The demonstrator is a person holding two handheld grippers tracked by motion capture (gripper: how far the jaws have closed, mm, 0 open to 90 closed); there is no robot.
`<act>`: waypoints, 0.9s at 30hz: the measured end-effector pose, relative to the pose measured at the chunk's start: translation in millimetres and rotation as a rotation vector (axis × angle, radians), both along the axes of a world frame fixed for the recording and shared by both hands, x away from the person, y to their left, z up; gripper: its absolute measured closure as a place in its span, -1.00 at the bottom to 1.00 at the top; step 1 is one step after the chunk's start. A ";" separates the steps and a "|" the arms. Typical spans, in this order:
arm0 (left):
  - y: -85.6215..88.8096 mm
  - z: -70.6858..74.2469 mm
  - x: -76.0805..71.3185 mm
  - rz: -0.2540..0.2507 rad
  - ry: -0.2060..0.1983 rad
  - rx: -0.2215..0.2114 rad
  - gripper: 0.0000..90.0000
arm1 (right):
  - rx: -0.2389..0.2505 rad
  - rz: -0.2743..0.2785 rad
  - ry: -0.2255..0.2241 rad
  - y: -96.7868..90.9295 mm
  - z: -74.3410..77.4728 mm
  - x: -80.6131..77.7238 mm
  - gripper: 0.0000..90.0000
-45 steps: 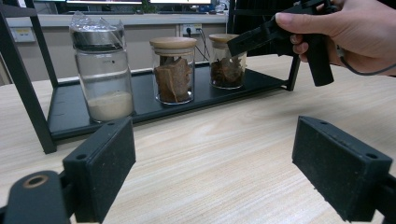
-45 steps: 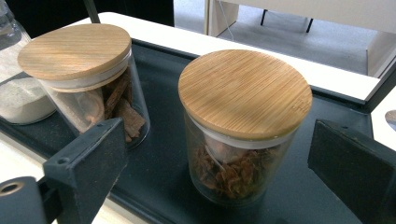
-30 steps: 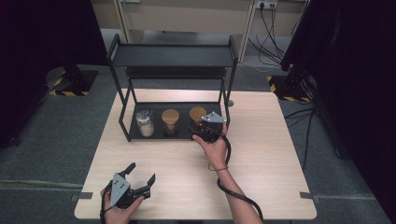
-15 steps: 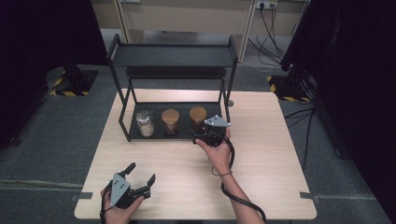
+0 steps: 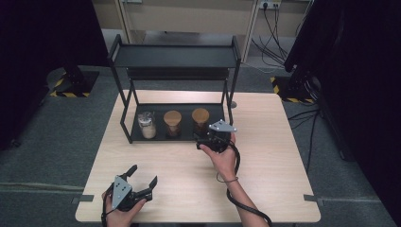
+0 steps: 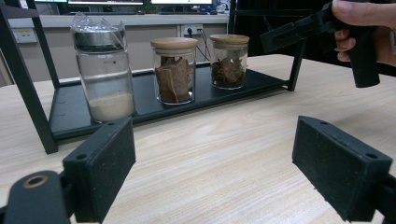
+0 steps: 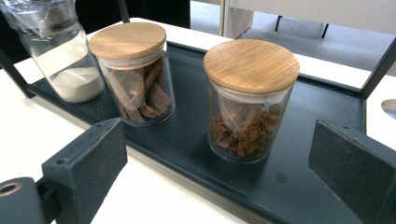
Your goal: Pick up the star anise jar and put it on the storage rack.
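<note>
On the bottom tray of the black rack (image 5: pixel 215 111) sit 3 glass jars in a row: a jar w/ a wooden lid and brown crumbly stuff (image 7: pixel 250 100) at the right end, a wooden-lidded jar of bark-like pieces (image 7: pixel 133 72) in the middle, and a plastic-topped jar of pale powder (image 7: pixel 60 56) at the left. All upright, near each other but not touching. Right claw (image 5: pixel 208 138) hovers just in front of the crumbly-stuff jar, at the tray's front edge, jaws spread wide w/ nothing between them; in the right gripper view that jar sits btw the two pads but farther off, not touched. Right hand (image 5: pixel 223 158) grips it from behind, cable trailing back along the forearm. Left claw (image 5: pixel 140 181) is well apart, low over the tabletop (image 5: pixel 274 156) near the front left corner, jaws also spread and empty, pointed toward the rack. Rack's top shelf (image 5: pixel 175 56) looks bare.
</note>
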State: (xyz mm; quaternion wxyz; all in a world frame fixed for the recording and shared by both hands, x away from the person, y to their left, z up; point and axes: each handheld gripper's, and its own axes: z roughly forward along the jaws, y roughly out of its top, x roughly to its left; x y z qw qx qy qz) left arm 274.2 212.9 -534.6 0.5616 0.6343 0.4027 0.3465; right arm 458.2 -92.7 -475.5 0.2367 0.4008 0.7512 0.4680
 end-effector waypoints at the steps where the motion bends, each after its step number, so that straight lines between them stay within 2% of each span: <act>1: 0.0 0.0 0.0 0.000 0.000 0.000 -0.71 | 0.000 0.001 0.000 -0.5 0.1 -0.9 -0.90; 27: -0.2 0.0 -0.1 0.000 -0.001 0.002 -0.71 | 0.030 0.021 0.008 -18.8 -1.8 -26.2 -0.90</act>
